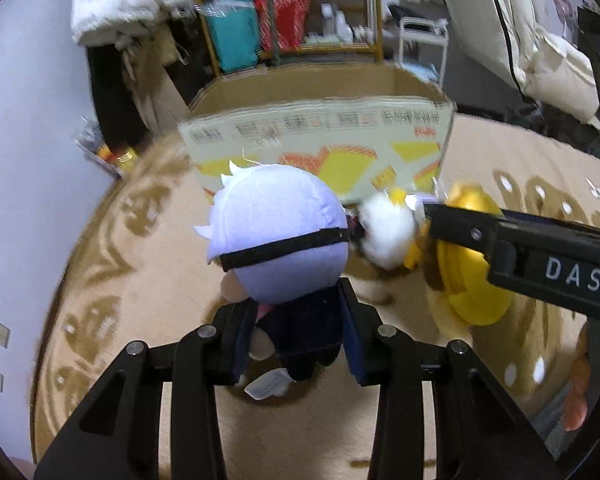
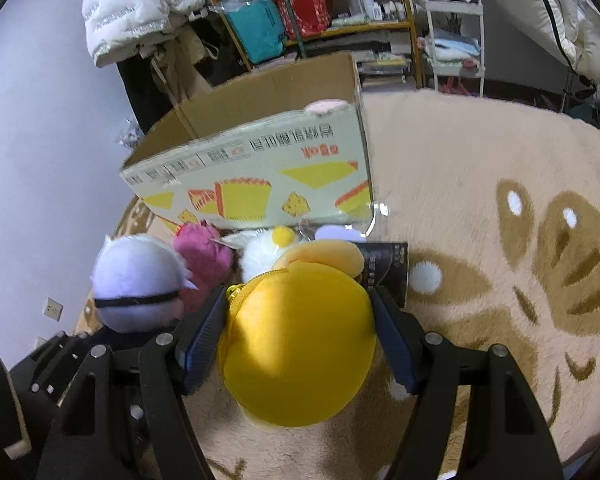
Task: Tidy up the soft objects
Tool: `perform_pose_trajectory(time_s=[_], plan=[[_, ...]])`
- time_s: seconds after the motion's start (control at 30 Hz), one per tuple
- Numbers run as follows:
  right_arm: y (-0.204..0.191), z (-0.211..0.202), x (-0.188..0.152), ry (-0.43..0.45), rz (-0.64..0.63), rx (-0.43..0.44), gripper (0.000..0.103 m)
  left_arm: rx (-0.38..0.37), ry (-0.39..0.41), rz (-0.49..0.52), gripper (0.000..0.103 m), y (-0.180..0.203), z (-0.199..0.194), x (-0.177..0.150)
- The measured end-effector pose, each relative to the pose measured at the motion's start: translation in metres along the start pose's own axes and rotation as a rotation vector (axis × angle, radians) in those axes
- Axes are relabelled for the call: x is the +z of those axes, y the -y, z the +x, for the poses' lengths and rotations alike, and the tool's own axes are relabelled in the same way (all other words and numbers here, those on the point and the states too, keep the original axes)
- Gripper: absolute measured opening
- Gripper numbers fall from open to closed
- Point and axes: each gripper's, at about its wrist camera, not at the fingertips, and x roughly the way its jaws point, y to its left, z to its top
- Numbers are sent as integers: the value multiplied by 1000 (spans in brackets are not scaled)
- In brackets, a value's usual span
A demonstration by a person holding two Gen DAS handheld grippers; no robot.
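The left gripper [image 1: 296,340] is closed on the dark-clothed body of a lavender-haired doll [image 1: 278,236], its blue pads [image 1: 350,344] pinching the torso while the banded head rises above the fingers. The right gripper [image 2: 300,340] clamps a round yellow plush [image 2: 300,344] between its own pads [image 2: 202,340], the jaws standing wide because the toy is wide. Both toys hang just in front of a printed cardboard box [image 2: 256,168], which stands open-topped on a beige patterned rug [image 2: 480,184]; neither has crossed the rim. Judged from these views, the sorting is in an early-to-middle stage: something pale pink shows at the box's near right corner, perhaps a toy already stowed, though the rest of the interior cannot be seen. Still lying at the foot of the box are a pink fluffy toy [image 2: 202,258], a white fluffy toy with a yellow tip [image 2: 260,250] and a dark packet [image 2: 384,270]. The count stands at two grippers, two toys in hand, two loose plush toys on the rug and one box. A cluttered shelf [image 2: 300,12] and a hanging white puffer jacket [image 2: 132,8] fill the background.
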Motion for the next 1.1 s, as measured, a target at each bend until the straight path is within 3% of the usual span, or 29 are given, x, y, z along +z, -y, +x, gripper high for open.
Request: perform_pose_trajectory(time_s=[0.17,0.6,1.1], plan=[[-3,-13,6,47,-19,28,76,46,107,-4,37,-12,-21,9],[-17,-45,35,187,-81,54,75,135,299,21,37,-29,-56,39],[-47,-61,92,334,-231,23,75,165,421,22,37,-43,-57,93]])
